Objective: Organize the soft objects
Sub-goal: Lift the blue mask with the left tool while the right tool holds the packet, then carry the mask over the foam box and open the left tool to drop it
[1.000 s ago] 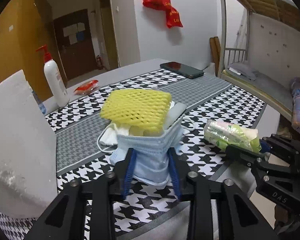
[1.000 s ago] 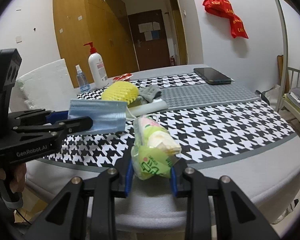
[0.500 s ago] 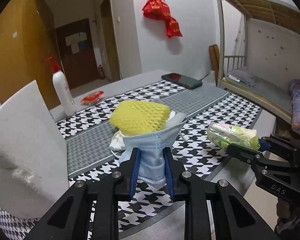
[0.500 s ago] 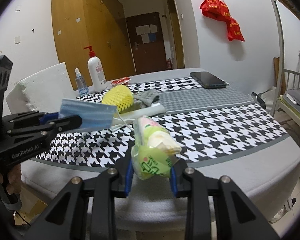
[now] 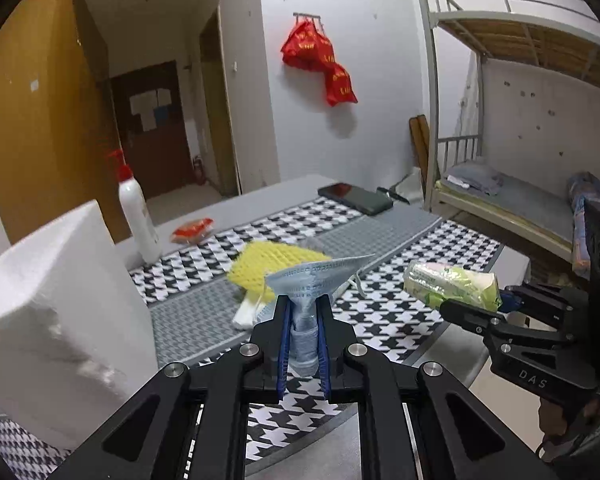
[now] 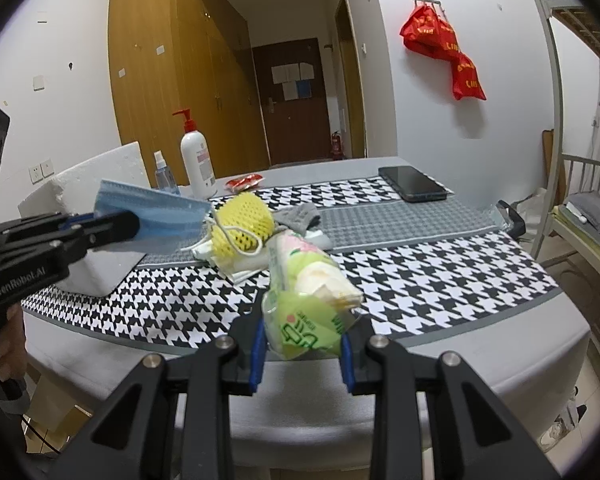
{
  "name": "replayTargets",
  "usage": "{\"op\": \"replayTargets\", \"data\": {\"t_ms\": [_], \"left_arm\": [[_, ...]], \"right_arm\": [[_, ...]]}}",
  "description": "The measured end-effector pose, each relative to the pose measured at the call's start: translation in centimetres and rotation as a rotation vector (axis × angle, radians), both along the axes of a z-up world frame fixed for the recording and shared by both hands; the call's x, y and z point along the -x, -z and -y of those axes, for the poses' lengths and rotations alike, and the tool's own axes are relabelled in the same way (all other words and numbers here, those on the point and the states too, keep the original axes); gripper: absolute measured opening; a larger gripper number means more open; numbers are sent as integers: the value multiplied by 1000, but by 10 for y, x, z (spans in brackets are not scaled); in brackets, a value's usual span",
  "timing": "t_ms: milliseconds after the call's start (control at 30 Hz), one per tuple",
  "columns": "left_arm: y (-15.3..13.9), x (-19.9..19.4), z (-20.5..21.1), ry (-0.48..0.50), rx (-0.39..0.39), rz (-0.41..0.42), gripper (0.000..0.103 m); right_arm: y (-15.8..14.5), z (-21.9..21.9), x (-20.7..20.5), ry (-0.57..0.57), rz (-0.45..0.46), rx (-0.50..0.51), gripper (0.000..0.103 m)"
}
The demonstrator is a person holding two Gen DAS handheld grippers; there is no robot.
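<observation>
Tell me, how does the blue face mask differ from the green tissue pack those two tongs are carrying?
The blue face mask is thin pleated fabric, bunched where the closing left tongs pinch it; the green tissue pack is plump, in shiny plastic wrap. The mask trails a white ear loop; the pack, in the right tongs, trails nothing. Both are soft and lifted off the table.

The grey counter [image 6: 500, 344] carries a black-and-white houndstooth cloth [image 6: 440, 264]. On it lie a yellow foam net sleeve [image 6: 242, 220], a white foam block [image 6: 96, 184], a white pump bottle [image 6: 197, 160], a small clear spray bottle [image 6: 163, 172], a dark phone [image 6: 414, 184] and a red packet [image 6: 244, 181].
</observation>
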State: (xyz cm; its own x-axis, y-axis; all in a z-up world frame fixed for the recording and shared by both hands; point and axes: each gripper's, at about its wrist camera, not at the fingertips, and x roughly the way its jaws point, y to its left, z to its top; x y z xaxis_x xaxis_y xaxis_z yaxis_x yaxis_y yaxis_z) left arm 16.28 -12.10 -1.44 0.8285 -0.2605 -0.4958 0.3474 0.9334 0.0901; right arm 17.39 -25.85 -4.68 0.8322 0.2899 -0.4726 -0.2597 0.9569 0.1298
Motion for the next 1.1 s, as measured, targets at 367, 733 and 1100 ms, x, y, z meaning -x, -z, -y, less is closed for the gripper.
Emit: {"op": "replayTargets", "data": {"t_ms": [367, 733, 1100], "left_arm": [[-26, 7, -12, -47, 27, 86, 13], [-45, 9, -24, -80, 31, 131, 13], [-70, 8, -45, -130, 60, 179, 13]], "right_arm": [[-25, -4, 14, -1, 58, 5, 34], [-48, -13, 17, -3, 98, 2, 34], [-74, -30, 13, -36, 136, -12, 34]]}}
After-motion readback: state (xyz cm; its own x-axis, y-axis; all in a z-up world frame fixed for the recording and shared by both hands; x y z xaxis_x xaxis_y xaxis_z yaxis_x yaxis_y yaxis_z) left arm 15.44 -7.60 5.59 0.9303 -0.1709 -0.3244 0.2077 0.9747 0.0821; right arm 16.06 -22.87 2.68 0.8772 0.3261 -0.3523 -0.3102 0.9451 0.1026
